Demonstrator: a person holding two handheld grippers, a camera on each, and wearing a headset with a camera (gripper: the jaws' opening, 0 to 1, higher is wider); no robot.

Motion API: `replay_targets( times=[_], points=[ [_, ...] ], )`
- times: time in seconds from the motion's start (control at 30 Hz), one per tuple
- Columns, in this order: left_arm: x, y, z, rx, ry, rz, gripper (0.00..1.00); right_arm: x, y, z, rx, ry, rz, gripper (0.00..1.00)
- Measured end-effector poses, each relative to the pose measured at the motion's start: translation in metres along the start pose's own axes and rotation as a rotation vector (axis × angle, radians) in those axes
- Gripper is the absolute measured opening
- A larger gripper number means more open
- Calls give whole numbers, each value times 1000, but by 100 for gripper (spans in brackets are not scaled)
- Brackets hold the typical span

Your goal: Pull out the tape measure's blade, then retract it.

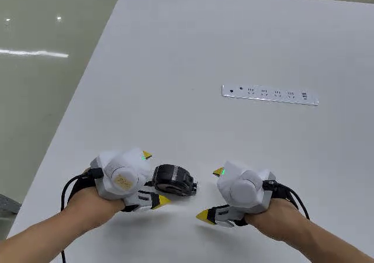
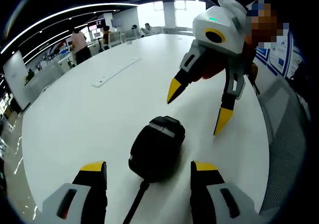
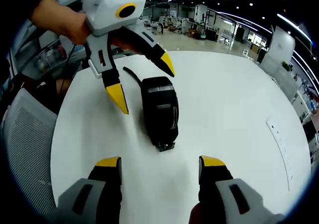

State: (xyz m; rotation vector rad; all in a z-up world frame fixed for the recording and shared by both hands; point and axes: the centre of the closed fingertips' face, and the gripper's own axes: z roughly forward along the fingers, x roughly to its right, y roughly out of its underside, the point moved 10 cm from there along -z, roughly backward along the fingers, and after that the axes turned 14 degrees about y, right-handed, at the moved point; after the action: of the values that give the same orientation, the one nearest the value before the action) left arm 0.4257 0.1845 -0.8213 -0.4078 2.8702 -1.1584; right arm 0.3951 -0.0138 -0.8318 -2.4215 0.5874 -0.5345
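Note:
A black tape measure (image 1: pixel 173 179) lies on the white table (image 1: pixel 193 58) between the two grippers. My left gripper (image 1: pixel 154 177) is open, its yellow-tipped jaws on either side of the case's left end without closing on it. In the left gripper view the tape measure (image 2: pixel 157 147) sits just ahead of that gripper (image 2: pixel 148 167), with its black strap (image 2: pixel 137 204) trailing back between the jaws. My right gripper (image 1: pixel 211 194) is open a short way to the right of the case. In the right gripper view the tape measure (image 3: pixel 160 109) points its blade end (image 3: pixel 165 146) at this gripper (image 3: pixel 160 162).
A white power strip (image 1: pixel 270 94) lies flat further back on the right of the table. The table's left edge (image 1: pixel 70 108) drops to a glossy floor. A mesh chair (image 3: pixel 25 129) stands at the near side. People stand far off in the room (image 2: pixel 79 42).

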Motion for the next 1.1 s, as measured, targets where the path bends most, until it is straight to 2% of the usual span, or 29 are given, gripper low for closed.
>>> replay_targets(
  times=[0.2,0.53,0.73,1.1],
  points=[
    [-2,-1,1,-3,16,16,60,1,-1,3,1,-5,-12,61],
    [-6,-12,8,-25,79,101,57,0,-2,13,14,-30,-87,56],
    [-8,-18,11,-49,103,156,53,1,-2,20,14,-52,-102,53],
    [-12,-26,17,-72,160,213,46,1,-3,28,18,-73,-120,48]
  ],
)
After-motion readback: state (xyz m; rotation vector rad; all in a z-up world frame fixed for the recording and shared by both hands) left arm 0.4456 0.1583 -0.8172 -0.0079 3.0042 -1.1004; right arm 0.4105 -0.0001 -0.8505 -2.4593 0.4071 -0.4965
